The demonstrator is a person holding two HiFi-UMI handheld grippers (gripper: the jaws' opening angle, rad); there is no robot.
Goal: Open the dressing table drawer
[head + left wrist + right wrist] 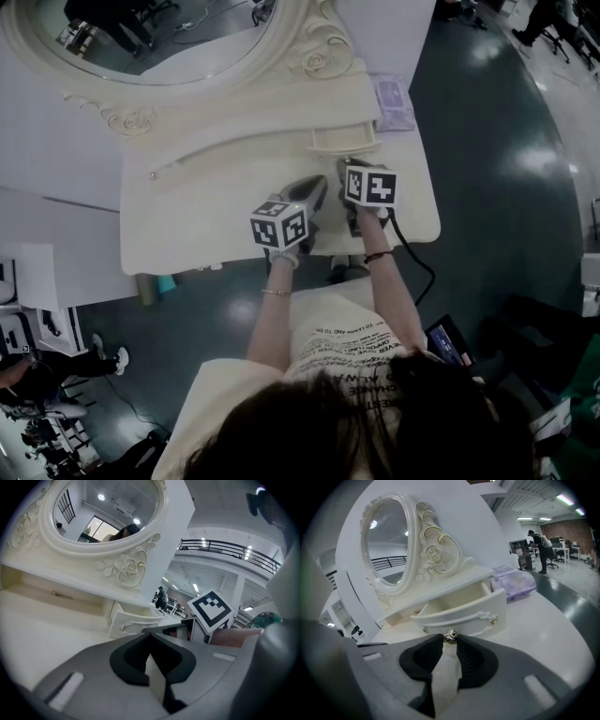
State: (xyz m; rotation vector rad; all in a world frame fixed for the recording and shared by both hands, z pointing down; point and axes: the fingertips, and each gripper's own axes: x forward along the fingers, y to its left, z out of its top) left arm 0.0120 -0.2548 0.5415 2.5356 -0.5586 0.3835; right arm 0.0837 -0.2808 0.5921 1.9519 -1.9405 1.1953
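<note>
Right gripper view: the right gripper (450, 643) is clamped on the small metal knob (450, 637) of the drawer (464, 613). The drawer stands pulled out from under the mirror (386, 541), near the right edge of the table (543, 634). The left gripper (150, 637), jaws together on nothing, is just left of it over the top. Bare top stretches leftwards, and a purple box (515, 583) sits at the back right corner
</note>
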